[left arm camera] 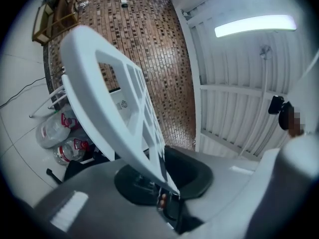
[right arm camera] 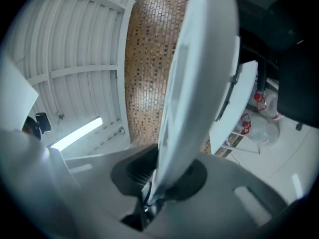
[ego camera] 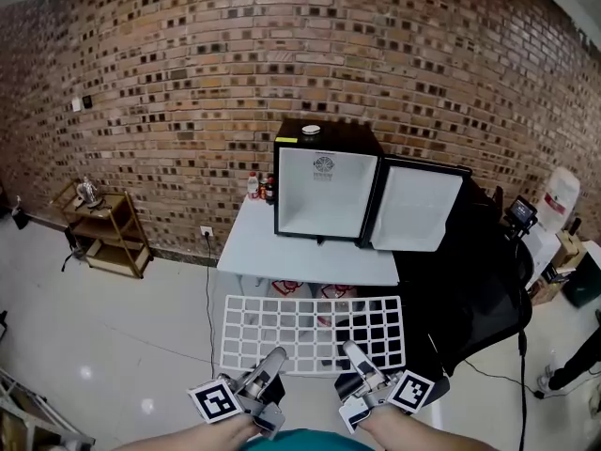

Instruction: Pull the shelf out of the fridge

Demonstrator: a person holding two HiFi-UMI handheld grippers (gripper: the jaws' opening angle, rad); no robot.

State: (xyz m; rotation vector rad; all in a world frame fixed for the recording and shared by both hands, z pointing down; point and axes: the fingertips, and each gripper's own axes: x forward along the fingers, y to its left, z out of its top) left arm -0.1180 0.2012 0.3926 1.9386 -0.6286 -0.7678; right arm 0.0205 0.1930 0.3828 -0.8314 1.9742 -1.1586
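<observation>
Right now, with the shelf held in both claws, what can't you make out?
Head view: bottles beside the fridge and the round thing on its top, too small to identify.
Head view: what lies under the shelf, screened by its grid.
Right gripper view: the contact inside the right claw, covered by the shelf's edge.

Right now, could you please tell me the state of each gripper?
Left gripper: closed on the white shelf, at its near edge.
Right gripper: closed on the same near edge.

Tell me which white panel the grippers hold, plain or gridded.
The gridded shelf: left gripper and right gripper clamp its near edge; the plain fridge door stands open, untouched.
</observation>
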